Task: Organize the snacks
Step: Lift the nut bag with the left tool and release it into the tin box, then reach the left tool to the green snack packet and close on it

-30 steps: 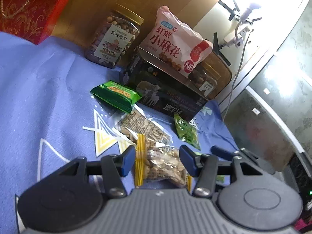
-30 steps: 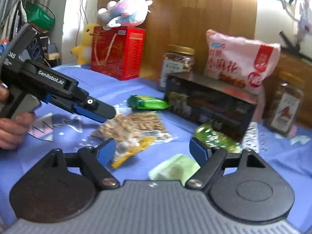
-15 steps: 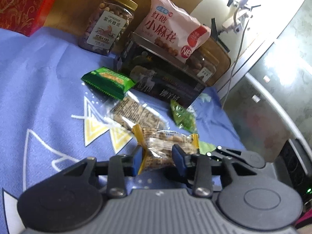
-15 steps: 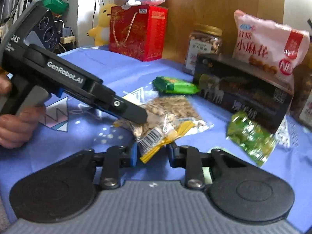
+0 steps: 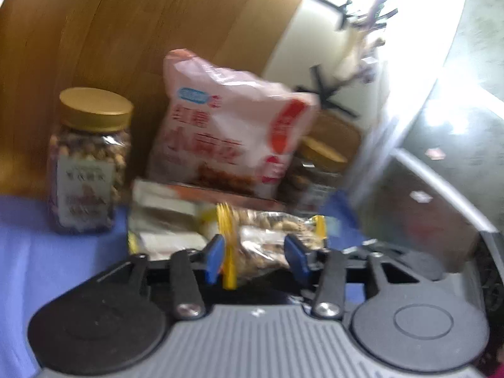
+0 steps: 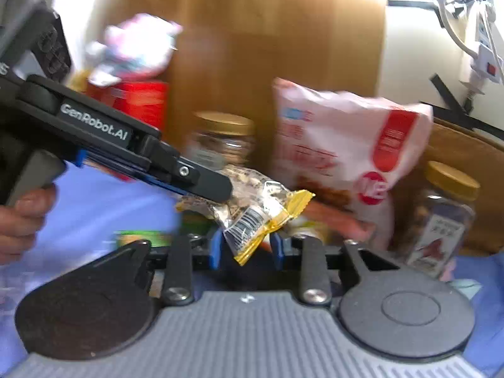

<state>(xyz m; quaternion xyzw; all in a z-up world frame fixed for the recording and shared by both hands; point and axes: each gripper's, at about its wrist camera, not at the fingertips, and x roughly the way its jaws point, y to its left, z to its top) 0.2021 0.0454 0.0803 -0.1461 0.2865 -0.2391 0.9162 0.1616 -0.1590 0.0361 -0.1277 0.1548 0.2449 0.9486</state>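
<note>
A clear snack packet [image 5: 267, 239] with yellow ends hangs in the air, off the blue cloth [image 5: 31, 252]. My left gripper [image 5: 255, 256] has the packet's body between its blue pads, which touch it on both sides while the jaws ease open. Seen from the right wrist, the left gripper [image 6: 225, 192] comes in from the left, held by a person's hand [image 6: 22, 220], and grips the packet [image 6: 252, 217] at its far end. My right gripper [image 6: 246, 249] pinches the near yellow end with the barcode, its jaws also easing open. Both views are blurred.
Close ahead stand a pink snack bag [image 6: 340, 145] on a dark box [image 5: 170, 214], a gold-lidded nut jar [image 5: 89, 163] to the left and another jar [image 6: 441, 214] to the right. A green packet [image 6: 141, 237] lies below. A red box [image 6: 138, 100] and plush toy [image 6: 135, 47] stand at back left.
Both grippers closed on the clear packet, then lifted it off the cloth and carried it toward the jars and pink bag. The other small packets have dropped out of the left wrist view.
</note>
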